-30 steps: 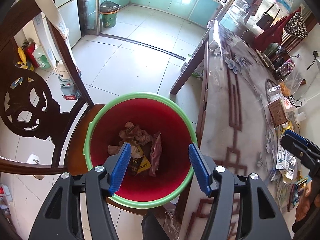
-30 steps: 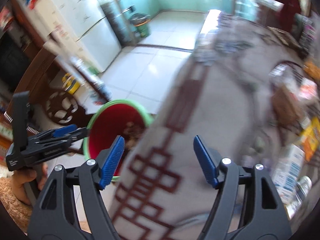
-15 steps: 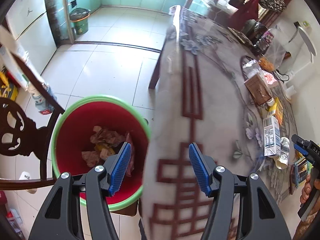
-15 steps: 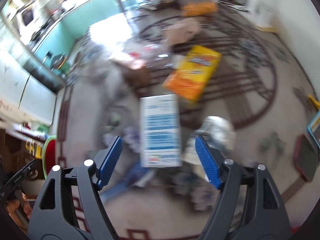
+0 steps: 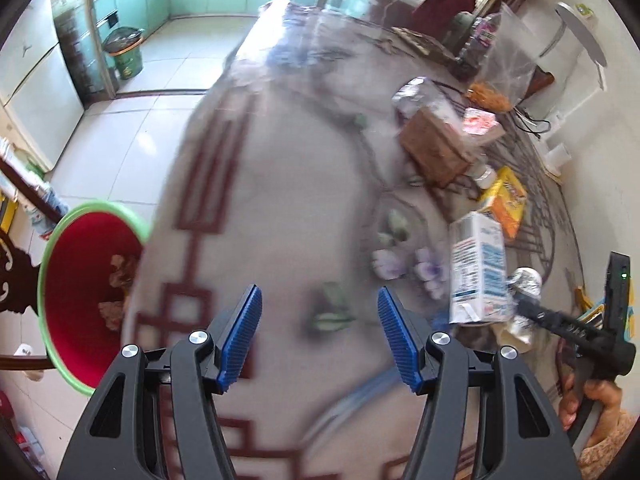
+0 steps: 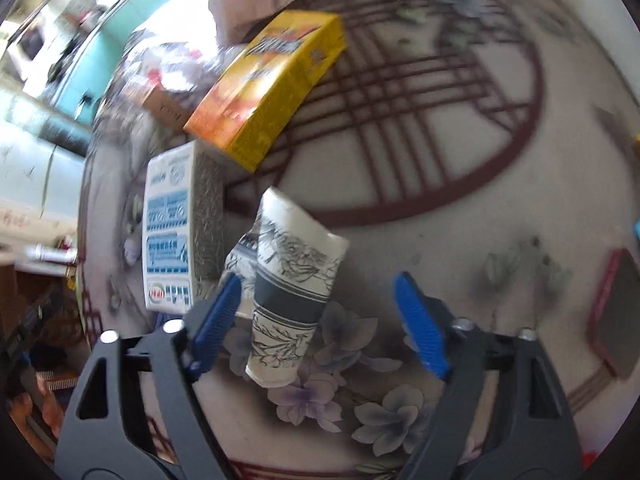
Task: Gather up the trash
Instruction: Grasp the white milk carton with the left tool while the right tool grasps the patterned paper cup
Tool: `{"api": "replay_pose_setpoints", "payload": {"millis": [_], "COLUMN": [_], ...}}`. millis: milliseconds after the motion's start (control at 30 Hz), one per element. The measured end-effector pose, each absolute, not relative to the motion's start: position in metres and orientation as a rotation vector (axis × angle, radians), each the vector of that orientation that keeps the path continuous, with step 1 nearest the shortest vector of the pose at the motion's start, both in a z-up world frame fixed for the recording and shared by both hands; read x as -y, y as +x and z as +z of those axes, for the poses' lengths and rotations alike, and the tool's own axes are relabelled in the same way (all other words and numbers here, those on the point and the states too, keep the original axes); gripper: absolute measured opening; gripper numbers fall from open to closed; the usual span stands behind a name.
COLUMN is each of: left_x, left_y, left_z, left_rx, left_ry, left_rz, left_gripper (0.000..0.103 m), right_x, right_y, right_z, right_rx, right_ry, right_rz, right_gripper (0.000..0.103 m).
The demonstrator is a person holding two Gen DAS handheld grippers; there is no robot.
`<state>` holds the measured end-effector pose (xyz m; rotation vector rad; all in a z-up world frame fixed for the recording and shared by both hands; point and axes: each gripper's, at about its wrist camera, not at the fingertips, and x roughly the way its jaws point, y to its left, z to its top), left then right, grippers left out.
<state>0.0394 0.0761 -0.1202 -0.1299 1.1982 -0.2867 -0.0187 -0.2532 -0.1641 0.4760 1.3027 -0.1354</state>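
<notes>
The table (image 5: 280,208) fills both views, with the red bin (image 5: 80,288) of scraps off its left edge, a carton (image 6: 168,236) and yellow box (image 6: 272,80) lying on top, and a squashed cup (image 6: 292,296) sitting between the wide-open fingers of the right gripper (image 6: 316,324), while the left gripper (image 5: 320,336) hangs spread and empty too.

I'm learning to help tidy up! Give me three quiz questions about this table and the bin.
1. True or false: the right tongs are shut on the paper cup.
2. What colour is the inside of the green-rimmed bin? A) blue B) red C) white
3. Fill in: the yellow box lies beyond the white ___.

Key:
1. False; they are open, with the lying cup between them.
2. B
3. carton
</notes>
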Motion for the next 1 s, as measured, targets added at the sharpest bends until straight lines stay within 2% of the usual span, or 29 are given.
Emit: {"api": "replay_pose_setpoints", "payload": {"millis": [33,100,167,600,1000], "left_x": [-0.062,-0.037,-0.009,0.121,0.115], "left_y": [0.04,0.041,0.042,0.045,0.062], "left_z": [-0.117,-0.112,-0.108,-0.133,-0.137], "left_rx": [-1.192,-1.18,-1.171,-1.227,-1.238], "left_ry": [-0.119,-0.104,-0.087,0.106,0.122], "left_rz": [-0.302,-0.331,-0.364,-0.478,-0.363], "left_gripper": [0.057,0.058,0.06,0.063,0.063], "right_x": [0.252,0.252,0.254,0.324,0.34], "right_y": [-0.016,-0.011,-0.005,0.005,0.016], "right_z": [-0.165,-0.164,-0.161,-0.142,-0.14], "right_rx": [-1.307,-1.306,-1.304,-1.192,-1.167], "right_ry": [0.466,0.443,0.382,0.42,0.459], "right_rz": [-0.087,-0.034,-0.009,-0.062,-0.014], "right_gripper": [0.046,0.034,0.032,0.032,0.032]}}
